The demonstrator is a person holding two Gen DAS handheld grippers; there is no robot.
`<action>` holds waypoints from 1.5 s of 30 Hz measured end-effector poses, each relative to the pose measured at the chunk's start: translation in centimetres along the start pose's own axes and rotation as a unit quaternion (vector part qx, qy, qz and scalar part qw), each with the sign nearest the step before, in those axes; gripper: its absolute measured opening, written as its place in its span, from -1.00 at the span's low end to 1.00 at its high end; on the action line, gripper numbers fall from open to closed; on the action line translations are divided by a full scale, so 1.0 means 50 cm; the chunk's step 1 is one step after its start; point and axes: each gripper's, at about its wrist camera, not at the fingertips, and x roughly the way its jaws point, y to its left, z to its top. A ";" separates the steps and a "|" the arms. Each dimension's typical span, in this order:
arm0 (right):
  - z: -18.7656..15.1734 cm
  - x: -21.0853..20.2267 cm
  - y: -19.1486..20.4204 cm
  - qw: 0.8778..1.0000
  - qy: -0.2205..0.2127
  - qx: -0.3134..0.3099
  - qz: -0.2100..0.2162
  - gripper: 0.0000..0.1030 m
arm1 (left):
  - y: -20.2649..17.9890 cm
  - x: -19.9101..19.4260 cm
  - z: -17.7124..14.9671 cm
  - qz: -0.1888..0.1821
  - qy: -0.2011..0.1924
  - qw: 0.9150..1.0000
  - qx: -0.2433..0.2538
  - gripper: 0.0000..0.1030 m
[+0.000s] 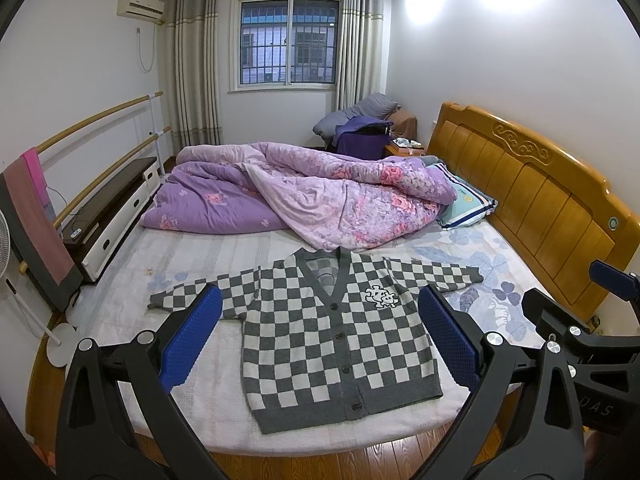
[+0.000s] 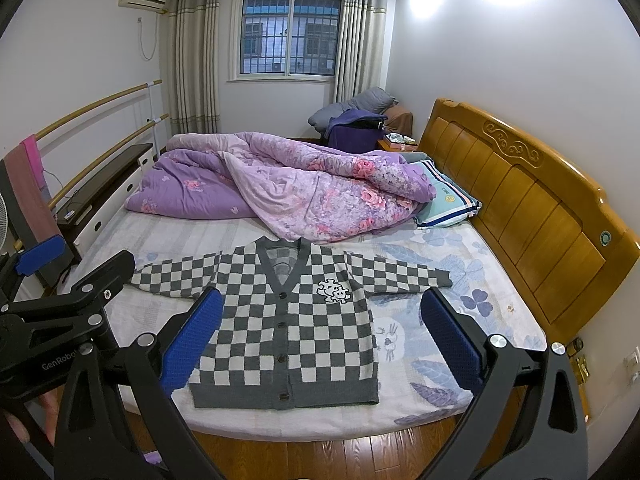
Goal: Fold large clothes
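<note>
A grey and white checkered cardigan [image 1: 320,332] lies flat and buttoned on the bed [image 1: 132,320], front up, both sleeves spread sideways, hem toward me. It also shows in the right wrist view [image 2: 288,328]. My left gripper [image 1: 320,300] is open and empty, held above the bed's near edge in front of the cardigan. My right gripper [image 2: 322,300] is open and empty, held beside it to the right. Each gripper shows at the edge of the other's view.
A crumpled purple floral quilt [image 1: 304,188] and a striped pillow [image 1: 468,204] lie beyond the cardigan. A wooden headboard [image 1: 532,196] stands on the right. A cabinet [image 1: 116,204], wooden rails and a fan [image 1: 8,248] stand on the left. Wooden floor lies below the bed's near edge.
</note>
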 end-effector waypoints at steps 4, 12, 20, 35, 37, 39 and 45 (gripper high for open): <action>-0.001 -0.003 0.001 1.000 0.000 0.001 0.000 0.86 | 0.000 0.002 0.000 -0.002 0.000 1.000 0.000 0.90; -0.001 -0.001 0.013 1.000 0.006 0.006 -0.001 0.86 | -0.002 -0.001 -0.001 -0.005 0.007 1.000 0.000 0.90; -0.008 0.040 0.005 1.000 0.020 0.010 0.002 0.86 | 0.000 0.026 -0.004 -0.007 0.019 1.000 -0.003 0.90; 0.077 0.205 -0.070 0.998 0.040 -0.014 0.039 0.86 | -0.053 0.179 0.056 0.025 0.040 0.999 -0.015 0.90; 0.094 0.230 -0.080 0.998 0.043 -0.019 0.044 0.86 | -0.066 0.210 0.072 0.031 0.045 0.998 -0.018 0.90; 0.110 0.258 -0.092 0.997 0.047 -0.025 0.051 0.86 | -0.069 0.239 0.086 0.035 0.049 0.998 -0.023 0.90; 0.149 0.342 -0.108 0.995 0.060 -0.045 0.071 0.86 | -0.075 0.331 0.119 0.045 0.065 0.996 -0.043 0.90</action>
